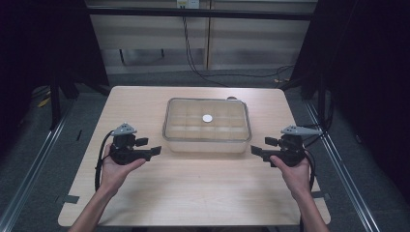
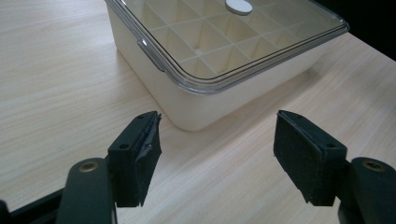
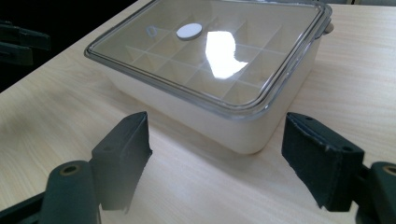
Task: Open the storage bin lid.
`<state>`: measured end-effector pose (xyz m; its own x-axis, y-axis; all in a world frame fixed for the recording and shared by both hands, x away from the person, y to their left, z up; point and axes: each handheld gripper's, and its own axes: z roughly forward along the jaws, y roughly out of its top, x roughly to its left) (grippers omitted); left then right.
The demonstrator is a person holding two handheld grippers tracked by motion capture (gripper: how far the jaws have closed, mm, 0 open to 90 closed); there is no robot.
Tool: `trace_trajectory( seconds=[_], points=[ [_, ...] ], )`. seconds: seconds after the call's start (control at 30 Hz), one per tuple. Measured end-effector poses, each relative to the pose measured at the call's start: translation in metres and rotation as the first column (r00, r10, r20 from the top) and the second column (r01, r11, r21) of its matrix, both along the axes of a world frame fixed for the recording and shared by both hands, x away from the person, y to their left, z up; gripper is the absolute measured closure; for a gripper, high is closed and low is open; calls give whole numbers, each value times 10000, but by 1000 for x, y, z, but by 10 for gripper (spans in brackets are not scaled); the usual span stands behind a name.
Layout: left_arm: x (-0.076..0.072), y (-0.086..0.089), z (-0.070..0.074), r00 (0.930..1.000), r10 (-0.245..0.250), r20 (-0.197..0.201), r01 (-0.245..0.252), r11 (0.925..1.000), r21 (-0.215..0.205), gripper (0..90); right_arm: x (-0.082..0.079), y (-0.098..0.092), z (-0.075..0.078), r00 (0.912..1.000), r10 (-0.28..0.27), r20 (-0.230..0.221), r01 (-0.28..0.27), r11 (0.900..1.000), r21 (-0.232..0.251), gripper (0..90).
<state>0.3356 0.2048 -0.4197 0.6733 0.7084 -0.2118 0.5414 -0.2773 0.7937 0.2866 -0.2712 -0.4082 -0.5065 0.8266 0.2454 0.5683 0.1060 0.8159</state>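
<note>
A cream box (image 1: 207,140) with a clear lid (image 1: 207,118) sits mid-table; its inside is split into several compartments. A small white disc (image 1: 207,118) lies on the lid's centre. My left gripper (image 1: 155,151) is held just left of the box's near-left corner, open, nothing between its jaws. My right gripper (image 1: 255,151) is held just right of the near-right corner, open and empty too. In the left gripper view the box (image 2: 219,88) and disc (image 2: 238,6) lie ahead of the left gripper (image 2: 217,158). The right gripper view shows the box (image 3: 224,123) and disc (image 3: 189,31) beyond the right gripper (image 3: 217,161).
The wooden table (image 1: 193,188) has bare room in front of the box and on both sides. Dark floor and metal rails surround it; cables run along the floor behind the table's far edge.
</note>
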Motion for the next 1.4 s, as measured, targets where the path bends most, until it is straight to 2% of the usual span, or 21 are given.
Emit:
trace_trajectory(
  seconds=[0.03,0.17,0.2,0.23,0.37,0.5,0.6,0.67,0.87,1.0,1.1,1.27,1.37,1.4],
  points=[
    [1,0,1,10000,14,0,-14,10000,-29,317,2,0,2,10000,26,51,-26,10000,0,229],
    [6,-2,7,9999,-25,128,21,9996,278,284,9,1,7,10000,43,56,-43,10000,23,222],
    [7,-3,8,9999,9,105,-11,9998,195,260,12,1,7,10000,51,79,-52,9999,153,227],
    [8,-2,9,9999,-53,113,49,9995,299,248,16,1,4,10000,-31,35,29,9992,394,230],
    [12,-3,9,10000,17,40,-19,9995,306,220,26,6,-1,9999,-34,-141,38,9996,266,218],
    [20,-2,11,10000,26,42,-27,9999,118,202,32,11,3,9999,54,-117,-54,10000,36,246],
    [28,-1,14,10000,25,-69,-24,10000,59,202,36,13,8,9998,151,-85,-151,9999,12,249],
    [32,-3,17,9999,54,-115,-52,9998,175,204,39,14,9,9998,190,-65,-190,9998,-7,246],
    [45,-6,22,9998,196,-65,-194,9995,252,204,50,17,15,9997,179,-167,-185,9993,-336,229],
    [55,-12,23,9994,260,-215,-248,9983,528,229,57,19,18,9989,249,-398,-261,9992,-313,235],
    [62,-14,23,9990,336,-302,-320,9981,527,266,63,21,19,9972,442,-601,-455,9987,-220,261],
    [71,-16,23,9989,324,-335,-301,9974,649,268,77,20,15,9964,148,-833,-177,9993,-342,275],
    [75,-17,20,9983,381,-440,-360,9982,478,267,85,19,10,9956,85,-937,-123,9991,-404,331],
    [77,-18,18,9978,447,-493,-424,9979,482,266,88,19,8,9954,-32,-957,-22,9984,-562,333]
  ],
)
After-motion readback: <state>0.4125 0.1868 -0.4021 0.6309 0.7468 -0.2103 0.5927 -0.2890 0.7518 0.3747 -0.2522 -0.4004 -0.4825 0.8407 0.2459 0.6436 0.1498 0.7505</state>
